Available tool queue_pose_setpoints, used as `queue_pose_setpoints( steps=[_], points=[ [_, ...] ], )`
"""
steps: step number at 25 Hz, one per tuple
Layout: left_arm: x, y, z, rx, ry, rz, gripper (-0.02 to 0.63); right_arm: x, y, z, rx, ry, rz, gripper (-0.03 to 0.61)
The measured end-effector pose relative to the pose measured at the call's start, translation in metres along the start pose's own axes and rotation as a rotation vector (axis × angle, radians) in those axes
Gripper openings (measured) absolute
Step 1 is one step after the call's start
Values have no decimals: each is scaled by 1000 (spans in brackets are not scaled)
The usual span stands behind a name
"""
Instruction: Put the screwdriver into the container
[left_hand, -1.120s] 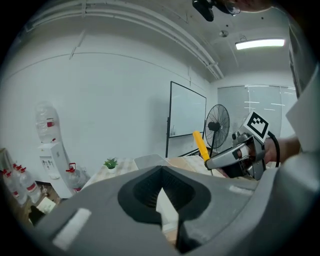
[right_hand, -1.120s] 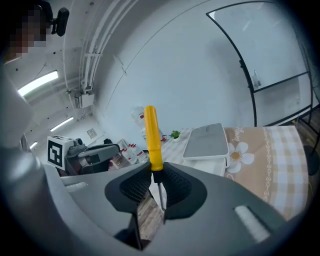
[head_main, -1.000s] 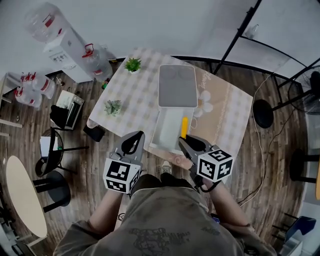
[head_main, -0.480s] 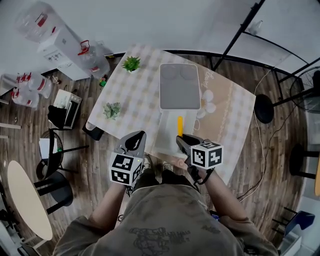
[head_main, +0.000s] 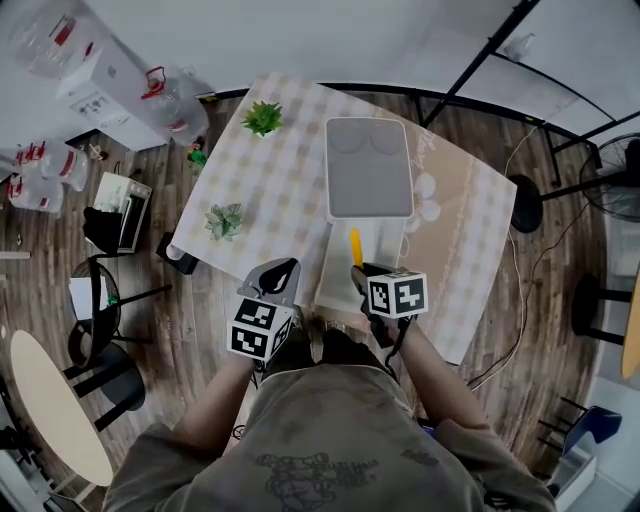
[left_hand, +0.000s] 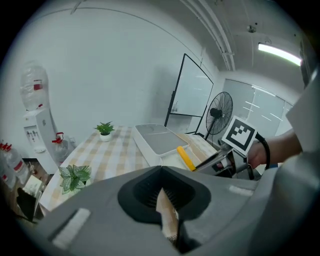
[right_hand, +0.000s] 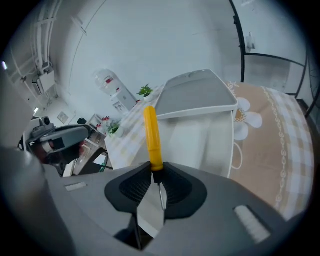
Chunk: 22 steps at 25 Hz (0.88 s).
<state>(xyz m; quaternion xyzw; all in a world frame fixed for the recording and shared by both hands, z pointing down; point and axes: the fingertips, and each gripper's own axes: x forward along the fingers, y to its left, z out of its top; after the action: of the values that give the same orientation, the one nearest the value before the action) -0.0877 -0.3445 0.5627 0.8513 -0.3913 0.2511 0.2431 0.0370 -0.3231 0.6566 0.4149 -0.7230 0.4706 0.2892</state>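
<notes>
The screwdriver (right_hand: 151, 135) is gripped by the right gripper (right_hand: 156, 176). Its jaws are closed on the thin metal shaft just below the yellow handle, and the handle is pointed away from the person, toward the far edge of the table (head_main: 275, 190). In the head view the handle is seen over the open near half of the white container (head_main: 388, 240), which lies lengthwise from mid-table to the near edge. The far half of the container is covered by a grey lid (head_main: 368, 168). The left gripper (left_hand: 165, 210) is held off the near edge, left of the container, with its jaws shut together and nothing between them.

The insertion is judged not yet finished, since the tool is not yet set down inside.

Several faults can be foreseen:
- Only the narrow shaft is pinched, so the heavier handle may swing or slide in the jaws when the gripper is tilted.
- If the jaws are opened while the tip is short of the near rim, the tool may be dropped onto the near edge of the table or off it.
- If the handle is pushed too far forward, it may strike the lid's near edge and be deflected over the side wall.
</notes>
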Motion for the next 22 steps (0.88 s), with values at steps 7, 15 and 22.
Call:
queue_pose_setpoints(
  steps=[7, 15, 22],
  points=[
    [8, 19, -13, -17, 33, -25, 0, 32, -18, -10, 46, 103, -88, 98],
    [7, 37, -22, -39, 59, -20, 2, 53, -26, -18, 51, 159, -133, 101],
    [0, 44, -20, -38, 52, -12, 2, 48, -23, -13, 59, 130, -133, 124]
  ],
)
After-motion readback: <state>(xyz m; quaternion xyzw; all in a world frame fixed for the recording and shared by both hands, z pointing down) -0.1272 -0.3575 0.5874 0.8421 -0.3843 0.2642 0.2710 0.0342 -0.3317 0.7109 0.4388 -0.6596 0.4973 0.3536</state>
